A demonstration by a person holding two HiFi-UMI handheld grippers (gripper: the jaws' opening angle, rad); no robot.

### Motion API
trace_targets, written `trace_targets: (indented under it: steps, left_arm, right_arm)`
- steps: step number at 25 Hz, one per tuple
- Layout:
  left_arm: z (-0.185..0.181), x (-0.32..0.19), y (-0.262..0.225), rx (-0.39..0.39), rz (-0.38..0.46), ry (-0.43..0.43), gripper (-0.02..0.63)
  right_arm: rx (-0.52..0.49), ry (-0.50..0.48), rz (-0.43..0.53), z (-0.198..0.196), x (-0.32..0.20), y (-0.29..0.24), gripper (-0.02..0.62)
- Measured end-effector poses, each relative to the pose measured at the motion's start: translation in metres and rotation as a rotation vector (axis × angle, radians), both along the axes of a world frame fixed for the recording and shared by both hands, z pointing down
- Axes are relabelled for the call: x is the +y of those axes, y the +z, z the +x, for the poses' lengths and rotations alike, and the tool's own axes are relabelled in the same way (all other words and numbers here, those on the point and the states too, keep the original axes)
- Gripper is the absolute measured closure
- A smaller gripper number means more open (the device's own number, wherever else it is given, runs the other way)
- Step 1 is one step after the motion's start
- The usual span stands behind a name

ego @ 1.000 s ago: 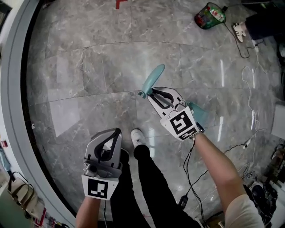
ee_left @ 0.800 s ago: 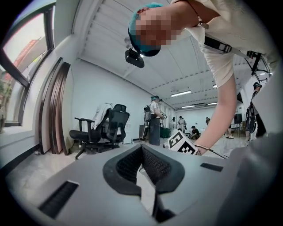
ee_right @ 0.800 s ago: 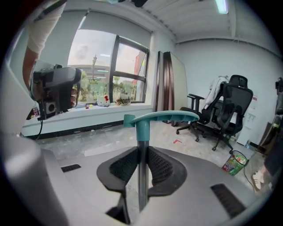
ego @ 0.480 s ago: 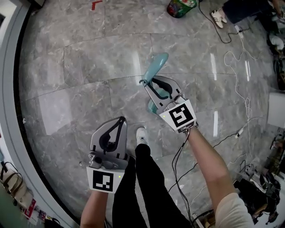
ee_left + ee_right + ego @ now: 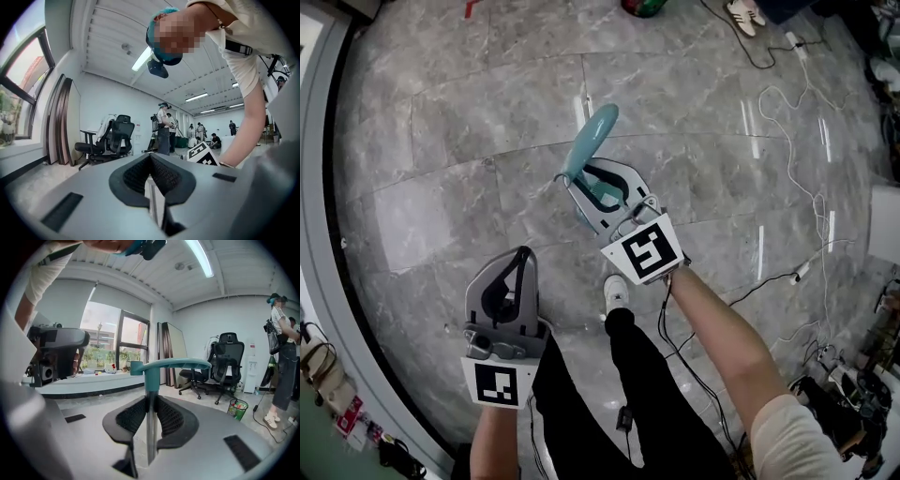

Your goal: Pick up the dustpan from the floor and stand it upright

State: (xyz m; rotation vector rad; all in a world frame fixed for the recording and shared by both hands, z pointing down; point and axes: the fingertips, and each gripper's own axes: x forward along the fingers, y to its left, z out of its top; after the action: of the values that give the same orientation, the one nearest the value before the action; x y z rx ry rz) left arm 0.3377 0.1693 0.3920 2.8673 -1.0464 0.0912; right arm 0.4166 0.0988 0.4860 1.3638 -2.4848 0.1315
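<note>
Dustpan (image 5: pixel 592 139) sat in the right hand-held gripper (image 5: pixel 577 178), clamped on the thin metal pole just below the teal handle, out over the grey stone floor (image 5: pixel 431 197).

Head view: the pan end was mostly hidden under that gripper and its marker cube (only a sliver of teal showed beneath), so contact with the floor couldn't be checked. My read: lifted. Left hand-held gripper (image 5: pixel 522 255) was low by the person's leg, jaws together, nothing in them.

Versus a second earlier: the pan had stuck out to the right of the marker cube with the pole slanted. Now it was tucked underneath and the pole looked nearer plumb. The green bin (image 5: pixel 643 7) had slid from upper right to the top edge, the floor seams had shifted, and both grippers sat further left in frame, so the person was walking it somewhere. The grip point on the pole was unchanged. Meaning: pick-up done, carry under way, and what remained was setting the pan down and leaving it standing.

Left gripper view: pads met at the tips, empty, pointing level across the room toward an office chair (image 5: pixel 115 136).

Right gripper view: the pole (image 5: pixel 150 427) ran straight up between the pads, both pressing on it, jaws partway closed. The handle (image 5: pixel 174 364) crossed above. A thin pole could swivel in that grip at set-down.
</note>
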Motion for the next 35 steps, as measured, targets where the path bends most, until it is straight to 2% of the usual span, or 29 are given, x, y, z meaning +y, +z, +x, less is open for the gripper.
trace_targets:
  steps: [4, 9, 15, 16, 18, 21, 23, 24, 26, 28, 30, 33, 35]
  left_arm:
    - [0.025, 0.025, -0.012, -0.031, 0.021, -0.028, 0.595]
    - [0.027, 0.039, -0.007, -0.058, 0.005, -0.052, 0.595]
    - [0.032, 0.047, -0.011, -0.065, 0.019, -0.053, 0.595]
    - [0.03, 0.048, -0.012, -0.064, 0.022, -0.056, 0.595]
    - [0.025, 0.052, -0.017, -0.065, 0.026, -0.059, 0.595]
    - [0.018, 0.06, -0.03, -0.07, 0.024, -0.064, 0.595]
    - [0.014, 0.063, -0.047, -0.07, 0.023, -0.077, 0.595]
    - [0.013, 0.063, -0.059, -0.074, 0.028, -0.092, 0.595]
    - [0.013, 0.063, -0.089, -0.081, 0.035, -0.14, 0.595]
    - [0.017, 0.068, -0.132, -0.055, 0.015, -0.18, 0.595]
    - [0.016, 0.078, -0.188, 0.009, -0.01, -0.185, 0.595]
    - [0.01, 0.093, -0.277, 0.078, 0.036, -0.157, 0.595]
    - [0.007, 0.11, -0.319, 0.075, 0.046, -0.161, 0.595]
  right_arm:
    - [-0.07, 0.05, -0.004, 0.02, 0.007, -0.005, 0.506]
    - [-0.129, 0.063, -0.046, 0.019, 0.002, 0.004, 0.506]
    - [-0.12, 0.08, -0.056, 0.025, 0.005, 0.009, 0.498]
    - [-0.11, 0.093, -0.063, 0.028, 0.008, 0.011, 0.478]
    - [-0.093, 0.109, -0.088, 0.031, 0.018, 0.015, 0.449]
    - [-0.081, 0.1, -0.138, 0.034, 0.04, 0.008, 0.449]
    - [-0.121, 0.091, -0.153, 0.033, 0.057, -0.018, 0.464]
    - [-0.153, 0.091, -0.152, 0.032, 0.066, -0.037, 0.525]
    - [-0.191, 0.093, -0.143, 0.031, 0.082, -0.08, 0.577]
    - [-0.201, 0.089, -0.132, 0.029, 0.103, -0.131, 0.578]
    - [-0.207, 0.079, -0.1, 0.022, 0.126, -0.194, 0.578]
    - [-0.186, 0.046, -0.004, 0.006, 0.142, -0.295, 0.578]
    - [-0.174, 0.051, 0.028, 0.0, 0.151, -0.353, 0.578]
